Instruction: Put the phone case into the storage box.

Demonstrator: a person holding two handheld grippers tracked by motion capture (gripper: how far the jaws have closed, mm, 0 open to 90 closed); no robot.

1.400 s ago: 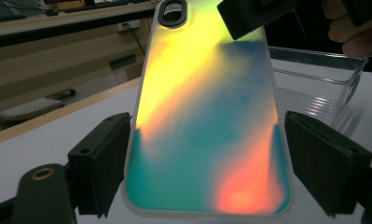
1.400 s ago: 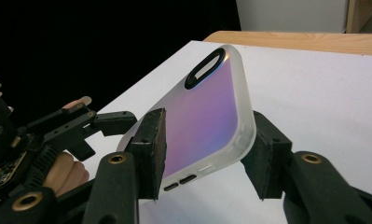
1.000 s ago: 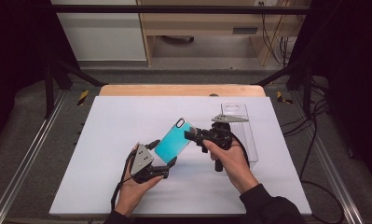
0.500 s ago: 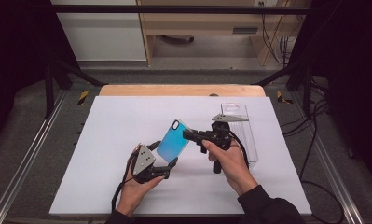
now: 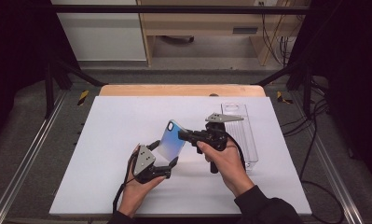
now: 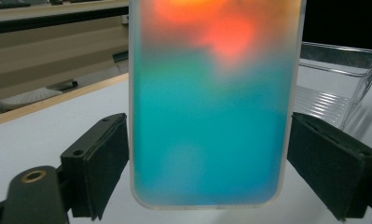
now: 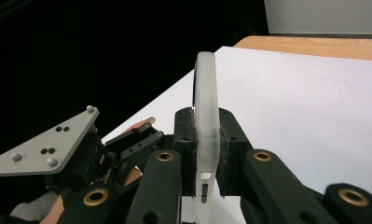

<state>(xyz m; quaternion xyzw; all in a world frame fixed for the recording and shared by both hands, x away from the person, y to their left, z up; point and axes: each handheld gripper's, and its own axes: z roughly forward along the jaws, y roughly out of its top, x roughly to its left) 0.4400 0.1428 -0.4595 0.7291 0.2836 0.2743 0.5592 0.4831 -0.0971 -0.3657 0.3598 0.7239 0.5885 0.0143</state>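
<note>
A phone case (image 5: 170, 140), frosted with a teal-to-orange gradient, stands tilted above the white table (image 5: 104, 140). My right gripper (image 5: 182, 135) comes in from the right and is shut on the case's upper side edge; in the right gripper view its pads (image 7: 186, 140) clamp the thin rim of the case (image 7: 206, 93). My left gripper (image 5: 164, 154) sits below with the case's lower end (image 6: 211, 130) between its pads (image 6: 102, 163). Its jaws have just been opening, and the pads stand at the case's sides without pressing.
A clear plastic box (image 5: 242, 135) lies on the table just right of the right hand, also seen as the clear plastic box (image 6: 337, 79) in the left gripper view. A wooden strip (image 5: 179, 90) runs along the table's far edge. Dark frame posts flank both sides.
The right gripper's jaws have closed onto the case's edge. The case has shifted slightly left. The left hand has stayed in place.
</note>
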